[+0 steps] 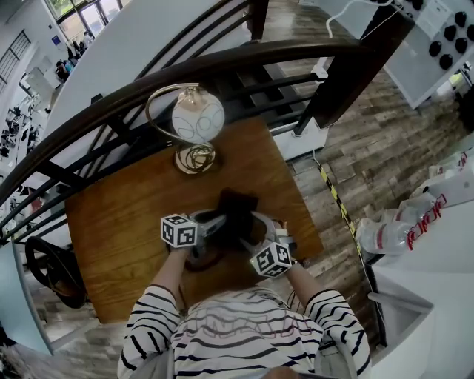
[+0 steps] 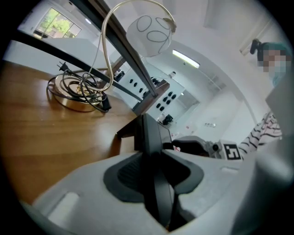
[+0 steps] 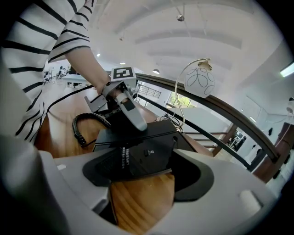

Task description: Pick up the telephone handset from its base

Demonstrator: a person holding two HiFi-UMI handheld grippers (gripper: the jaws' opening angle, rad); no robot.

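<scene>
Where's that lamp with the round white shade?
In the head view, the lamp stands at the table's far edge, just before the dark railing, beyond the black telephone.

Bright daylight, heavy fisheye bend

Light comes from the windows (image 1: 80,18) far left and a ceiling strip (image 2: 186,58). The wooden table (image 1: 118,229) shows soft glare and faint shadows. All views curve and darken at the corners, and the left gripper (image 2: 154,158) is blurred near the lens.
</scene>
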